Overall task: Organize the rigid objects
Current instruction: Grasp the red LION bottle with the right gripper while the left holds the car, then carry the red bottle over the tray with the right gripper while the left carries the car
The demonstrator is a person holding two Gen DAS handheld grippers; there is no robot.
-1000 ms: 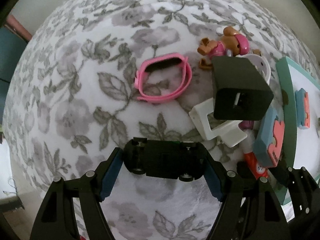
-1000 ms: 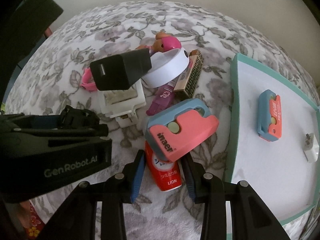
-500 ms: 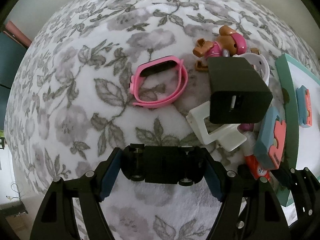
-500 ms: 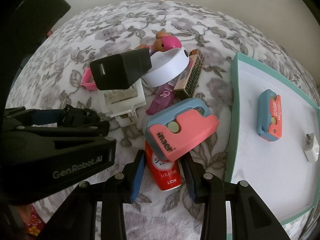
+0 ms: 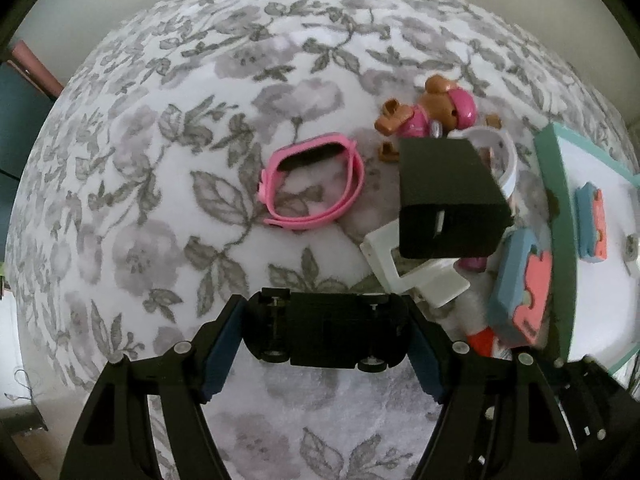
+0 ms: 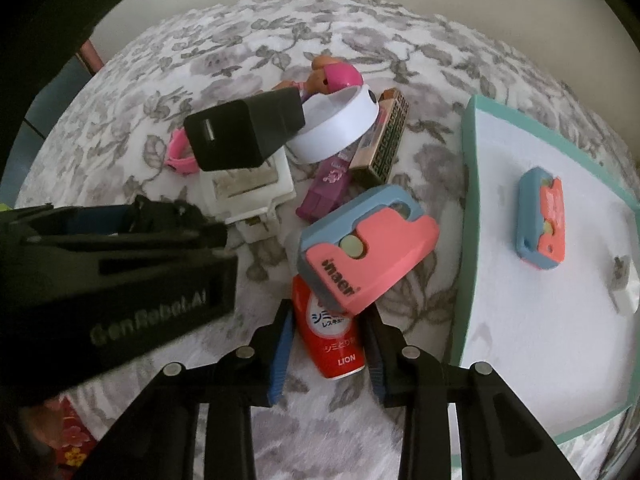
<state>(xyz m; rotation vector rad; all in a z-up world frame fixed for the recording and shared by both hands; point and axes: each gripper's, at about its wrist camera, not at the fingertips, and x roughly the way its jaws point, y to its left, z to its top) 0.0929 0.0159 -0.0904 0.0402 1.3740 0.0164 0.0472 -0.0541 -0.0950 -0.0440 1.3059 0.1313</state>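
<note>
My left gripper (image 5: 326,334) is shut on a black toy car (image 5: 326,330), held crosswise above the floral cloth; it also shows in the right wrist view (image 6: 160,212). My right gripper (image 6: 329,338) has its jaws around a red LION bottle (image 6: 330,340), which lies under a pink-and-blue tape dispenser (image 6: 368,248). A teal-rimmed white tray (image 6: 466,200) at the right holds a small pink-and-blue dispenser (image 6: 542,218) and a small white piece (image 6: 622,284).
A pile lies ahead: black charger block (image 6: 244,136), white plastic holder (image 6: 250,188), white ring (image 6: 340,128), purple tube (image 6: 328,184), patterned box (image 6: 386,144), brown-and-pink toy dog (image 5: 436,110). A pink watch band (image 5: 314,182) lies apart at the left.
The left gripper with the toy car has lifted and drawn back a little; the pile looks smaller and further. The right gripper has barely moved.
</note>
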